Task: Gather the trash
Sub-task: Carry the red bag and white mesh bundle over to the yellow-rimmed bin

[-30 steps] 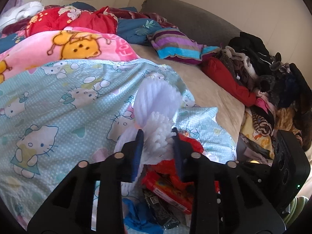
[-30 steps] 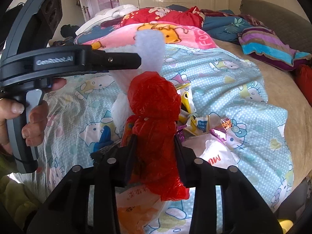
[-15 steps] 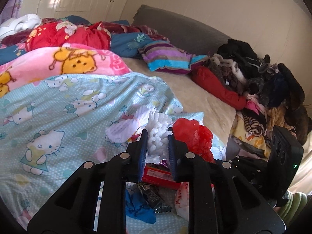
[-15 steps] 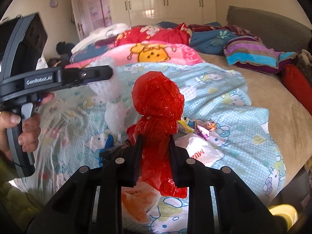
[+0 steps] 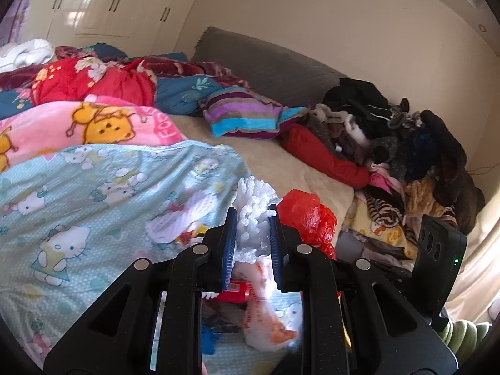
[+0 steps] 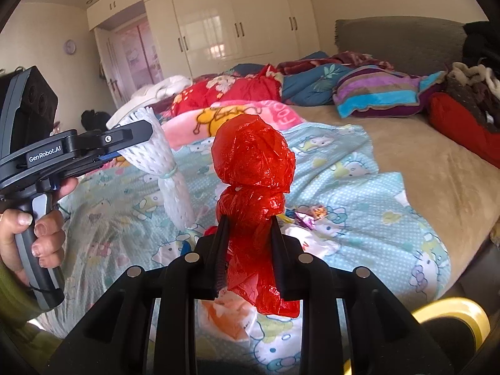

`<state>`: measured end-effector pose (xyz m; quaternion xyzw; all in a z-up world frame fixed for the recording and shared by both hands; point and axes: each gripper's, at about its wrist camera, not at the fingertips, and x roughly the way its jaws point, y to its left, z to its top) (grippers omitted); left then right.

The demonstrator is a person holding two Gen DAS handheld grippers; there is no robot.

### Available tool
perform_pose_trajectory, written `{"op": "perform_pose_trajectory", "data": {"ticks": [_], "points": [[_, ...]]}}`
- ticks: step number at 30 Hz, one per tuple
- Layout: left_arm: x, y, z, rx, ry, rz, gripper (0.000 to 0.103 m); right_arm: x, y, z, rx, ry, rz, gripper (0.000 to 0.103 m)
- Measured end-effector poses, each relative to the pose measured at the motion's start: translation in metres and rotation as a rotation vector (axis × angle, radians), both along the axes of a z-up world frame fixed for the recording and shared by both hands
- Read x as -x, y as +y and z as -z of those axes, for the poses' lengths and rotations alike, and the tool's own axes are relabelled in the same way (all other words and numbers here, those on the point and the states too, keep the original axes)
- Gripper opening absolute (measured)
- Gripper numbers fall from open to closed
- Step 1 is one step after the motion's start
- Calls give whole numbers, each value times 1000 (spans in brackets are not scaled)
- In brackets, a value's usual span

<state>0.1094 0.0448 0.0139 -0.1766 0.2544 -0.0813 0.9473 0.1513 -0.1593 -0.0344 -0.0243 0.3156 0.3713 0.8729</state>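
My left gripper [image 5: 250, 237] is shut on a white foam fruit net [image 5: 253, 218], held above the bed; the net also shows in the right wrist view [image 6: 162, 162], hanging from the left gripper [image 6: 137, 137]. My right gripper [image 6: 250, 243] is shut on a crumpled red plastic bag [image 6: 253, 168], lifted off the bed; the bag shows in the left wrist view [image 5: 307, 218] just right of the net. More wrappers [image 6: 307, 215] and a white-orange bag [image 5: 265, 322] lie on the light blue Hello Kitty blanket [image 5: 93, 193] below.
The bed holds a pink blanket [image 5: 78, 125], red and blue quilts [image 5: 93, 81], a striped pillow [image 5: 247, 115] and a pile of clothes [image 5: 390, 143] at the right. White wardrobes [image 6: 237, 22] stand behind. A yellow-rimmed object [image 6: 450, 315] is at lower right.
Both grippers have risen and tilted up with their loads, so the bed trash sits lower in view. The foam net now hangs free above the blanket.
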Motion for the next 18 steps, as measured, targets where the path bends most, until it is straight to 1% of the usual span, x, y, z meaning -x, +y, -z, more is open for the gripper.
{"op": "perform_pose_trajectory", "data": {"ticks": [7,18], "points": [[3,-29,-8,3,-27,64,14,10,-38,-3,-13,10,86,24],[4,-82,-10,-10,-35,172,14,25,-92,1,-18,22,194,24]]}}
